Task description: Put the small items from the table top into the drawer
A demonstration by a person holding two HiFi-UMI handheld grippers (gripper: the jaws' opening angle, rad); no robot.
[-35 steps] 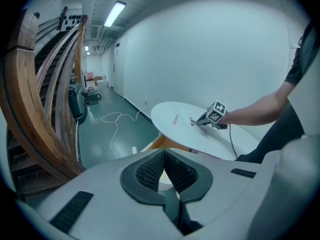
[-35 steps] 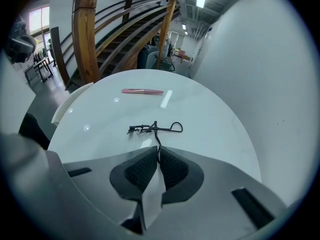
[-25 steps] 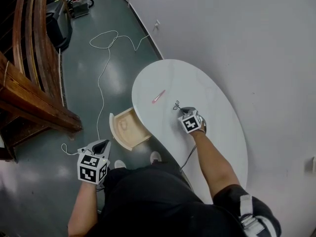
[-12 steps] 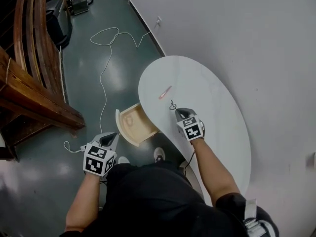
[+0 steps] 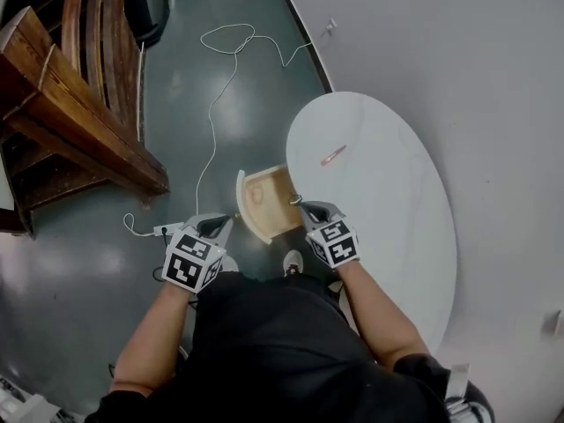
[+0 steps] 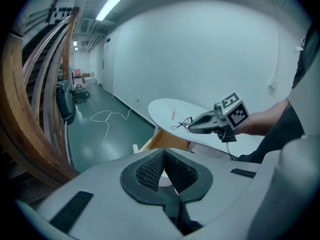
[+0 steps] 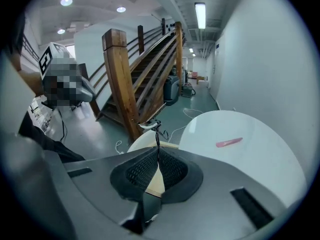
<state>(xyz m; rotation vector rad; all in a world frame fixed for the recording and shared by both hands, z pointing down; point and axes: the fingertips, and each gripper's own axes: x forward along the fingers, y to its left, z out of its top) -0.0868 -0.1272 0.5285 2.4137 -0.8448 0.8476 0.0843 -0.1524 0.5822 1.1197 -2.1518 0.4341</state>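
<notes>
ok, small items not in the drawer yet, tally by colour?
Pink: 1, the slim pink item lying on the white table
Black: 1, the small black wiry item pinched in the right claw
Total: 2

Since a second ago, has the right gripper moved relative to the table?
Yes. The right gripper, shut on a thin black item, has left the middle of the white table and is now past its edge, over the open drawer.
</notes>
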